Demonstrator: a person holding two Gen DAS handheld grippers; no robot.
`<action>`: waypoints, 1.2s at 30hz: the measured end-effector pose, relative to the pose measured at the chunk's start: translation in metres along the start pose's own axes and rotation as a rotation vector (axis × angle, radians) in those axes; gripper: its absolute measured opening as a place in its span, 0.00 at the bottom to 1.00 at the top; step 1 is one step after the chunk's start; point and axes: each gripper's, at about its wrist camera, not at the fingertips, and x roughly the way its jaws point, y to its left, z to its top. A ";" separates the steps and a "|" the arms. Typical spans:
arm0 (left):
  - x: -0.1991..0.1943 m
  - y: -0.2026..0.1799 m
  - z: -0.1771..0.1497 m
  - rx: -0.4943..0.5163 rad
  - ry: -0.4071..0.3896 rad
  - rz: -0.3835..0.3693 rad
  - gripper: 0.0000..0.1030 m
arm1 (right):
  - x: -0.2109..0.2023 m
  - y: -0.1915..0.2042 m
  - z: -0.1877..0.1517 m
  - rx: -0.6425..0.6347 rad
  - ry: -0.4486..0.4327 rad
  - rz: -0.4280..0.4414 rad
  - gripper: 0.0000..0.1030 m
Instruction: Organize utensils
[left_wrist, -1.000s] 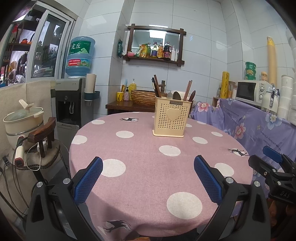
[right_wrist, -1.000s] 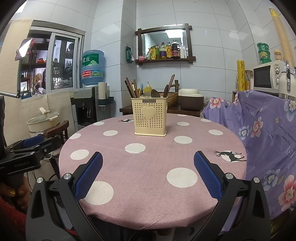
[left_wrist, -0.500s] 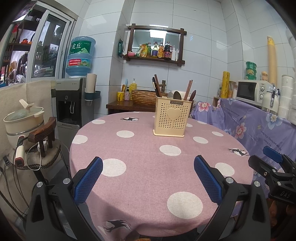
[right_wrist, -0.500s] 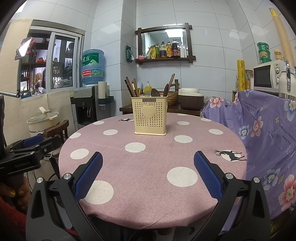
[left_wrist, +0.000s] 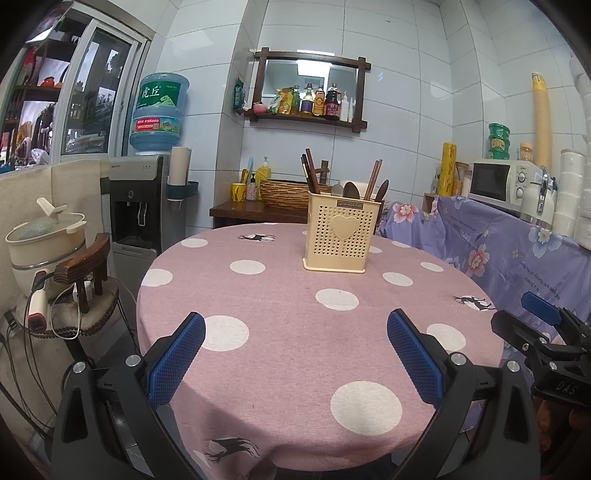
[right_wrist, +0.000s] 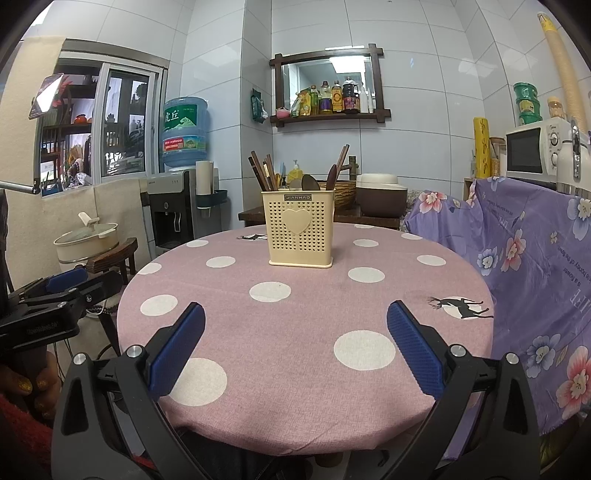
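Observation:
A cream perforated utensil holder (left_wrist: 341, 232) with a heart on its front stands upright at the far side of a round table with a pink polka-dot cloth (left_wrist: 288, 332). It also shows in the right wrist view (right_wrist: 300, 230). Dark wooden chopsticks (left_wrist: 310, 171) and spoons (left_wrist: 351, 190) stick out of its top. My left gripper (left_wrist: 295, 347) is open and empty over the near table edge. My right gripper (right_wrist: 295, 341) is open and empty, likewise near the front edge. Each gripper shows at the side of the other's view.
A stool with a pot (left_wrist: 44, 236) and cables stands left of the table. A water dispenser (left_wrist: 147, 199) is behind it. A purple floral cloth (left_wrist: 498, 251) covers a counter at the right with a microwave (left_wrist: 498, 182). A wooden side table (left_wrist: 258, 212) stands behind.
Both views have shifted only slightly; the holder sits a touch lower in the left wrist view. Both grippers stay open and empty.

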 end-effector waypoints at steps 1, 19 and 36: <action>0.000 0.000 0.000 -0.001 0.002 -0.002 0.95 | 0.000 0.000 -0.001 0.001 0.000 0.000 0.95; 0.001 0.001 0.002 0.010 0.014 0.008 0.95 | 0.000 0.000 -0.002 0.001 0.003 0.001 0.95; 0.001 0.001 0.002 0.011 0.014 0.008 0.95 | 0.001 0.000 -0.001 0.002 0.006 0.002 0.95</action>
